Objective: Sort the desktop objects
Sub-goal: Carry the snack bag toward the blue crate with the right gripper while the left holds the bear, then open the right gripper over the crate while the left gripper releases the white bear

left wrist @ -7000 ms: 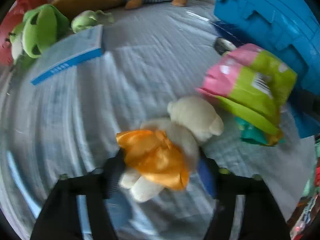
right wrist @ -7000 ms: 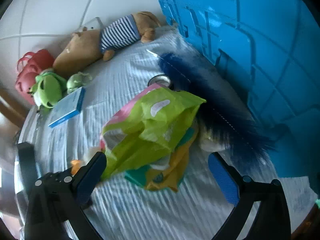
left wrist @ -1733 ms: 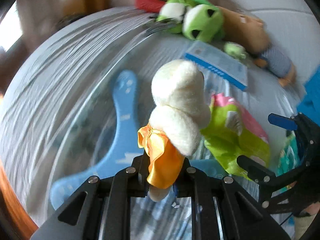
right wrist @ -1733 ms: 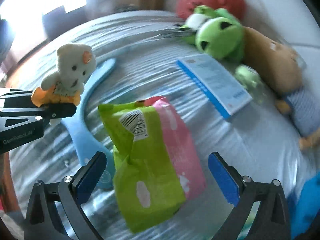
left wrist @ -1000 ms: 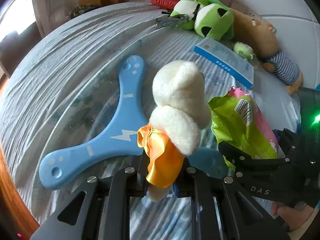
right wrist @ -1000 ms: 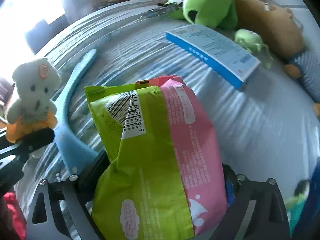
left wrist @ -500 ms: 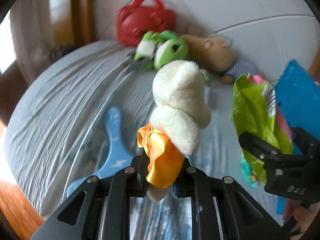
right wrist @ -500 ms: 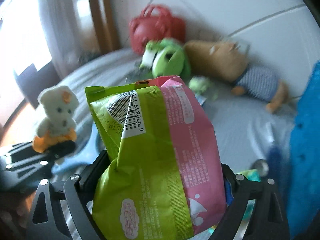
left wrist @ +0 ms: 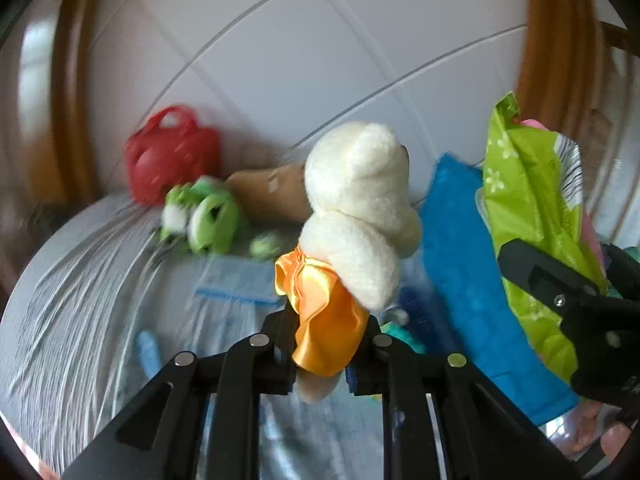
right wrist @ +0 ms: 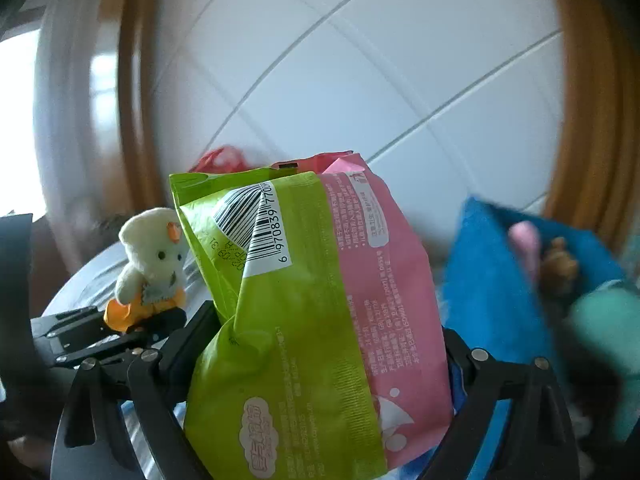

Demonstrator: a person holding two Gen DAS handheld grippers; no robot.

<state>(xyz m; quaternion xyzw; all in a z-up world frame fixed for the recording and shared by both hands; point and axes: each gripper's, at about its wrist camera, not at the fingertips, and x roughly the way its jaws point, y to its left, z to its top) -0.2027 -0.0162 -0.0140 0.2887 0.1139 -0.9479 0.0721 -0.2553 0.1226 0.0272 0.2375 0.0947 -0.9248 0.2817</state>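
Note:
My left gripper (left wrist: 320, 354) is shut on a small cream teddy bear (left wrist: 356, 216) in an orange satin skirt, held upright high above the table. In the right wrist view the same bear (right wrist: 150, 252) and the left gripper (right wrist: 132, 326) show at the left. My right gripper (right wrist: 320, 364) is shut, jaws wide, on a green and pink packet (right wrist: 304, 312); that packet (left wrist: 532, 216) also appears at the right of the left wrist view. A blue bin (left wrist: 460, 264) stands just beyond both; its open top (right wrist: 500, 280) shows toys inside.
On the grey cloth-covered table (left wrist: 72, 292) lie a green frog plush (left wrist: 208, 220), a red basket (left wrist: 172, 156), a brown plush dog (left wrist: 268, 196), a blue-edged booklet (left wrist: 236, 284) and a blue boomerang tip (left wrist: 148, 348). A white tiled wall (left wrist: 320, 60) rises behind.
Both grippers have risen well above the table and tilted up toward the wall. The blue bin now fills the right side of both views. Each grip is unchanged.

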